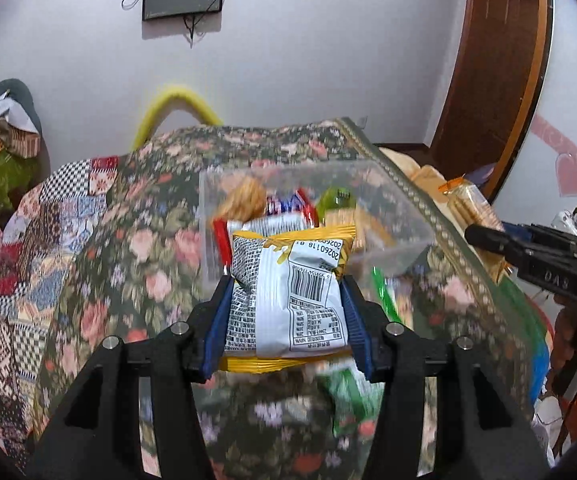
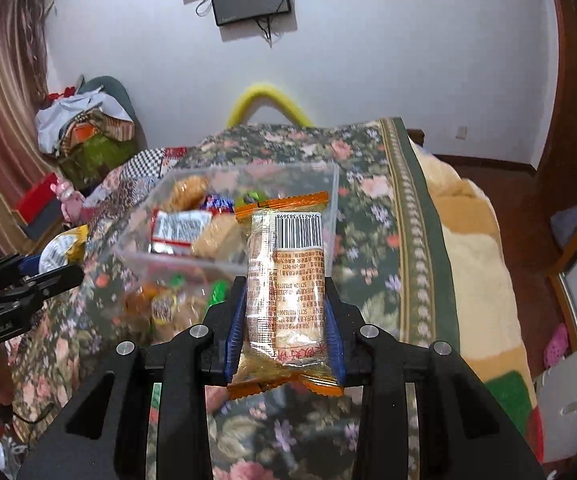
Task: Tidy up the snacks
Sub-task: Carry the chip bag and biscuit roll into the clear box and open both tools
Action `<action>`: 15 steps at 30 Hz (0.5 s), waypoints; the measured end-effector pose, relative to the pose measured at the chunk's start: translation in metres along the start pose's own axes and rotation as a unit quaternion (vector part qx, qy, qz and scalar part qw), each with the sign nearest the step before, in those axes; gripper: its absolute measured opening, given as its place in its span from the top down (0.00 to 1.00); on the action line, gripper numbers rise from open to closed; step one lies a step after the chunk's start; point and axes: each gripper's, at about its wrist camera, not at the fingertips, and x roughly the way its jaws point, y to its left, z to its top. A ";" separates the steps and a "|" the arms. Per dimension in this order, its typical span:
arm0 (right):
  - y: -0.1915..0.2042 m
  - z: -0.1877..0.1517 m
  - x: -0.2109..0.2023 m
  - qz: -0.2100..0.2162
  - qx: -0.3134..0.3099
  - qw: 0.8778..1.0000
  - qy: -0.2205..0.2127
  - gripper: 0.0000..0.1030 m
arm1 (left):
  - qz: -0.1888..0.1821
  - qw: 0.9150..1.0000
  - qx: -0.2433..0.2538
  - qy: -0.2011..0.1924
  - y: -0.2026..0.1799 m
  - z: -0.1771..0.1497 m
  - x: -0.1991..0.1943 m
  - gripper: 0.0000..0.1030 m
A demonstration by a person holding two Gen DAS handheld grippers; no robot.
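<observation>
Floral bedspread [image 2: 372, 216] under a white wall, one clear bin [image 2: 224, 220] on it. Left gripper [image 1: 288, 280] pinched a yellow-white packet [image 1: 288, 288], right gripper [image 2: 284, 284] an orange-edged packet [image 2: 284, 280], both before the bin.

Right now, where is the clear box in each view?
Left wrist: the clear box sits centre, just beyond the yellow packet that the left gripper holds.
Right wrist: the box sits centre-left, behind the orange-edged packet.
Shared landmark: the yellow arch by the wall.
</observation>
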 end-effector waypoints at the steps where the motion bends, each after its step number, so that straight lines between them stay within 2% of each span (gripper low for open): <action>1: 0.000 0.002 0.001 0.000 0.000 1.000 -0.003 0.69 | 0.001 1.000 0.000 -0.002 0.000 0.006 0.004 0.50; 15: -0.005 0.041 0.044 0.007 0.011 1.000 -0.007 0.69 | -0.015 1.000 0.004 0.002 -0.013 0.064 0.072 0.50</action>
